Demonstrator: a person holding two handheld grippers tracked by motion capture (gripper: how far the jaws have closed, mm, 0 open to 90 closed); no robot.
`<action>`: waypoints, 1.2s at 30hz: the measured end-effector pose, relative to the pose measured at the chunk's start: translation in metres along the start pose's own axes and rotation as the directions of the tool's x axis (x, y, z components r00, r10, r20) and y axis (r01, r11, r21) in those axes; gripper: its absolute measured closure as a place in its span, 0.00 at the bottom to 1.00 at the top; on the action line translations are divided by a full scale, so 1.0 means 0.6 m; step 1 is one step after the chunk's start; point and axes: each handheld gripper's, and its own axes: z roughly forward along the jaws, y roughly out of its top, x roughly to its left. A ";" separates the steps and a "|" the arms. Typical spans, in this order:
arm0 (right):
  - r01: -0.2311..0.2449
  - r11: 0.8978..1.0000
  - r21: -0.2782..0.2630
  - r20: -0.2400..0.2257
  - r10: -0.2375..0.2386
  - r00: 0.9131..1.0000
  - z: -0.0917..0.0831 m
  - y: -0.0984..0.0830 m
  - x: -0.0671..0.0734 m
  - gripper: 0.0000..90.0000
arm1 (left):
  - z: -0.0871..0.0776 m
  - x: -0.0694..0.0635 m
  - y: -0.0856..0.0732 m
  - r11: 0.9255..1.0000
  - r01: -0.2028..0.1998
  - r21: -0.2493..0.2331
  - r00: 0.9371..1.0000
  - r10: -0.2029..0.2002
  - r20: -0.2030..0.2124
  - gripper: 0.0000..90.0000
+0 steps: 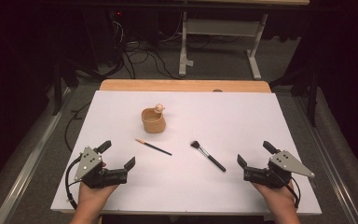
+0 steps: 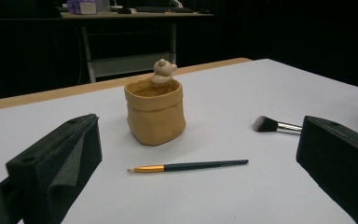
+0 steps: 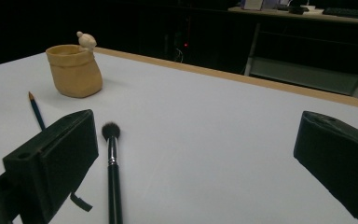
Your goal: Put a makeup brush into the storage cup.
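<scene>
High view: the left tool [image 1: 117, 155] and right tool [image 1: 253, 154] rest on the white counter [image 1: 242, 112], jaws spread wide, gripping nothing. The thin brush [image 1: 153, 147] lies just ahead of the left tool, the makeup brush [image 1: 208, 156] just left of the right tool.

Left gripper view: the cup [image 2: 155, 112] stands ahead, the thin brush [image 2: 189, 165] nearer, between the jaws.

Right gripper view: the makeup brush [image 3: 113, 172] lies beside its left jaw.

On the table [image 1: 242, 116] a pot [image 1: 153, 120] stood toward the far side. Nearer, a pencil [image 1: 154, 147] lay left of a brush [image 1: 208, 156], both apart from the pot.
</scene>
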 end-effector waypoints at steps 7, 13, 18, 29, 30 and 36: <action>-0.008 1.000 -0.009 0.004 0.008 1.000 -0.003 0.001 -0.004 0.01 | 0.000 -0.007 0.000 1.000 -0.006 -0.006 1.000 0.006 0.006 0.01; -0.018 1.000 -0.011 0.004 0.018 1.000 -0.004 0.002 -0.005 0.01 | 0.002 -0.008 0.000 1.000 -0.003 -0.007 1.000 0.003 0.008 0.01; -0.016 1.000 -0.009 0.006 0.016 1.000 -0.004 0.001 -0.007 0.01 | 0.002 -0.007 0.000 1.000 0.002 -0.011 1.000 -0.002 0.006 0.01; -0.022 1.000 -0.013 0.010 0.022 1.000 -0.005 0.001 -0.007 0.01 | 0.002 -0.008 0.000 1.000 -0.001 -0.013 1.000 0.001 0.006 0.01; -0.024 1.000 -0.015 0.011 0.024 1.000 -0.005 0.001 -0.007 0.01 | 0.002 -0.008 0.000 1.000 -0.001 -0.013 1.000 0.001 0.006 0.01; -0.025 1.000 -0.017 0.017 0.025 1.000 -0.006 0.001 -0.010 0.01 | 0.002 -0.009 0.000 1.000 -0.004 -0.015 1.000 0.004 0.004 0.01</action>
